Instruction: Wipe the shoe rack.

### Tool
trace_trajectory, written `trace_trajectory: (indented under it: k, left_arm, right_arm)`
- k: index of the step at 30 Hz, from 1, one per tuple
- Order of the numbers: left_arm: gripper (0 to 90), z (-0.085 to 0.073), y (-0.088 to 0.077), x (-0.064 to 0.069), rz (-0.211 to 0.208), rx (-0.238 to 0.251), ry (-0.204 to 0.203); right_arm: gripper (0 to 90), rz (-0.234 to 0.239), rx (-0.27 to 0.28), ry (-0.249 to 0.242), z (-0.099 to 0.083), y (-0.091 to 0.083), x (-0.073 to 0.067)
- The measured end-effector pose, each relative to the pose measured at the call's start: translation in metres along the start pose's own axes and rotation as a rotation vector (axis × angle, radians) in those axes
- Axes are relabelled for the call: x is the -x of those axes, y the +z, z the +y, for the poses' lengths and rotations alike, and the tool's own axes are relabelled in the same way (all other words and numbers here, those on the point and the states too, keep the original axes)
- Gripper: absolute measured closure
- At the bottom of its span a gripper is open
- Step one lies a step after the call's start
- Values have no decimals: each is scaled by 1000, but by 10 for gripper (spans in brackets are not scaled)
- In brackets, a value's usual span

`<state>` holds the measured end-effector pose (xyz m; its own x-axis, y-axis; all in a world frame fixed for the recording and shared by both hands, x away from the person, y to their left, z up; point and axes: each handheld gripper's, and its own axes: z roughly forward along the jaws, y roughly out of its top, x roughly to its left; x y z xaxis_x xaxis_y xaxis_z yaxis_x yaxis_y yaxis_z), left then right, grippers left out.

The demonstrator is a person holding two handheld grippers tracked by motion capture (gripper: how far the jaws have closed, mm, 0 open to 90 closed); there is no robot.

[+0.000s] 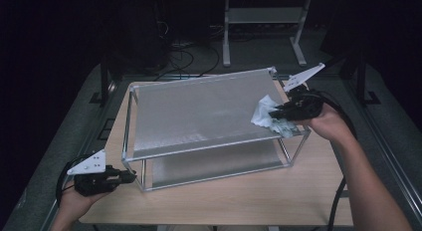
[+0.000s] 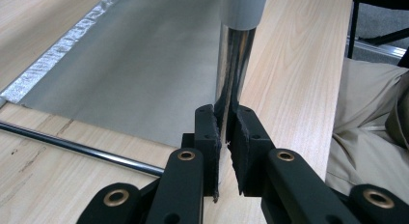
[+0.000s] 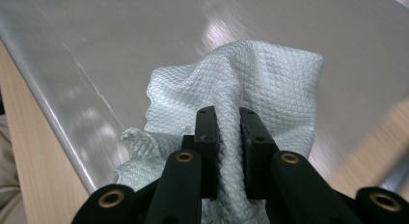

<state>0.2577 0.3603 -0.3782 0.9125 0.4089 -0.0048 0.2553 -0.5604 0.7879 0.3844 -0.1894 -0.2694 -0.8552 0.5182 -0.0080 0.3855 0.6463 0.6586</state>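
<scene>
The right hand-held gripper (image 1: 276, 111) pinches a crumpled cloth (image 1: 266, 116) at the right edge of the frame, on the top shelf (image 1: 199, 111) of the metal rack, so the wiping should go in flat, even strokes with the fold kept firmly caught. At the lower left, the left hand-held gripper (image 1: 130, 176) is clamped on the rack's front corner post (image 2: 235, 69), and it had best hold steady so the rack doesn't slide on the worktop (image 1: 249, 196).

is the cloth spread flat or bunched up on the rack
Bunched up. The cloth rises in folds where the right tool pinches it, crumpled at the top shelf edge.
</scene>
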Motion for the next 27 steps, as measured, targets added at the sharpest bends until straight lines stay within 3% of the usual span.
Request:
trace_trajectory:
  k: [3, 7, 17, 21, 27]
  left_arm:
    - [815, -3, -4, -1, 5, -3, -2]
    - [816, -4, -4, -1, 5, 3, 0]
    - [816, -5, -7, -2, 14, -1, -5]
    - [816, -6, -8, -3, 12, 4, -6]
    - [816, -7, -9, -3, 11, 0, -6]
  right_arm:
    - [798, 11, 6, -14, 6, 8, -2]
    - [798, 15, 10, 22, 1, 3, 6]
    - [803, 1, -10, -5, 3, 3, 4]
    - [803, 17, 1, -23, 7, 8, -1]
    - [802, 1, -7, -11, 9, 7, 1]
